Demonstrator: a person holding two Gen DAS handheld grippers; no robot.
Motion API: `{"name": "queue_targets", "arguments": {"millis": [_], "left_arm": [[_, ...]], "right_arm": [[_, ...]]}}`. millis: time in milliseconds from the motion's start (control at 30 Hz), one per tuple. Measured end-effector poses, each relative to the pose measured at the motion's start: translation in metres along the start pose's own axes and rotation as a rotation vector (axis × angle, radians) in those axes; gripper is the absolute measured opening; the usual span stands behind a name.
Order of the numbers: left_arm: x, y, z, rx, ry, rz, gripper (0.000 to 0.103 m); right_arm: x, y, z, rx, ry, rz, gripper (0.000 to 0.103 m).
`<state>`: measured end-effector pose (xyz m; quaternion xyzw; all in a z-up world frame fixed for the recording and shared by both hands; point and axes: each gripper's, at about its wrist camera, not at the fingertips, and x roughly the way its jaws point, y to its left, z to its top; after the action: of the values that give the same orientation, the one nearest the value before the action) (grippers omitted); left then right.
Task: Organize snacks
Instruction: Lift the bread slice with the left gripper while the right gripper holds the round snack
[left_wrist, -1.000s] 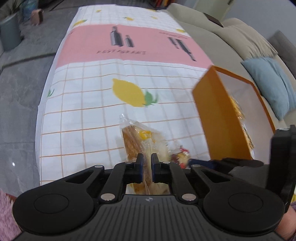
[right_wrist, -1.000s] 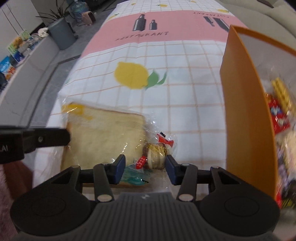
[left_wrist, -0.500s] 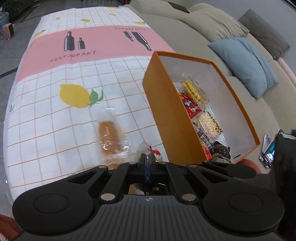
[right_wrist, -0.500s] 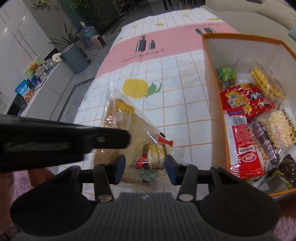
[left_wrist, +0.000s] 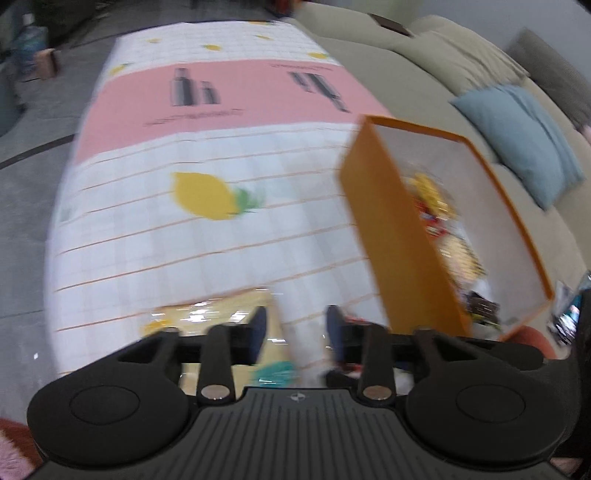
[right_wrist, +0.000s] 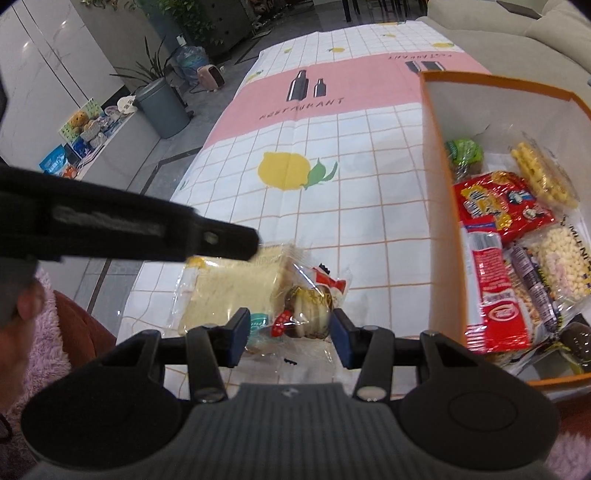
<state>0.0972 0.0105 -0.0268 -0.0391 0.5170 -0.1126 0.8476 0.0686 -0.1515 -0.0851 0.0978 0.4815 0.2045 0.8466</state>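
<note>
A clear-wrapped bread slice (right_wrist: 236, 291) lies flat on the table (right_wrist: 369, 206). The left gripper (left_wrist: 295, 326), jaws just opened, holds nothing. The right gripper (right_wrist: 290, 338) stands half-wide around a wrapped chocolate snack (right_wrist: 308, 314).

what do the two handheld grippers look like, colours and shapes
Both match: the left gripper and right gripper have a black ribbed body, two round black discs at the sides, angled black linkage arms with silver pivot pins, and dark blue pads on the fingers. A small round emblem sits centre top. No cables show.
</note>
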Motion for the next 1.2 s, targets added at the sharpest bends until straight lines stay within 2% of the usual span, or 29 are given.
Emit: {"name": "queue_targets", "arguments": {"millis": [133,233,333,467,567,767,867,933,1067,1100,1167,1200], "left_arm": [[0.006,0.045,-0.014,-0.105,-0.001,0.131,0.051],[0.010,0.074,-0.026,-0.214,0.007,0.135,0.051],[0.017,0.087,-0.036,-0.258,0.016,0.156,0.051],[0.032,0.089,-0.045,-0.276,0.059,0.122,0.051],[0.044,0.093,-0.049,-0.296,0.093,0.108,0.052],[0.056,0.107,-0.054,-0.375,0.115,0.068,0.075],[0.060,0.110,-0.054,-0.396,0.116,0.045,0.082],[0.062,0.105,-0.052,-0.370,0.114,0.050,0.085],[0.066,0.096,-0.050,-0.326,0.106,0.032,0.085],[0.066,0.094,-0.049,-0.316,0.102,0.026,0.082],[0.066,0.092,-0.049,-0.310,0.093,0.006,0.071],[0.066,0.092,-0.050,-0.311,0.090,0.000,0.071]], "right_arm": [[0.014,0.005,-0.002,0.004,0.017,-0.012,0.046],[0.024,0.014,-0.002,-0.006,0.024,-0.019,0.046],[0.032,0.026,-0.001,-0.032,0.017,-0.020,0.046],[0.046,0.039,-0.001,-0.107,0.029,-0.092,0.046],[0.056,0.034,-0.004,-0.115,0.067,-0.143,0.046],[0.061,0.033,-0.007,-0.140,0.070,-0.161,0.047],[0.060,0.035,-0.009,-0.159,0.065,-0.167,0.047],[0.060,0.034,-0.009,-0.152,0.065,-0.162,0.047],[0.060,0.033,-0.009,-0.155,0.062,-0.158,0.048],[0.061,0.034,-0.009,-0.154,0.060,-0.158,0.048],[0.060,0.032,-0.009,-0.146,0.056,-0.152,0.048],[0.061,0.032,-0.009,-0.142,0.055,-0.149,0.048]]}}
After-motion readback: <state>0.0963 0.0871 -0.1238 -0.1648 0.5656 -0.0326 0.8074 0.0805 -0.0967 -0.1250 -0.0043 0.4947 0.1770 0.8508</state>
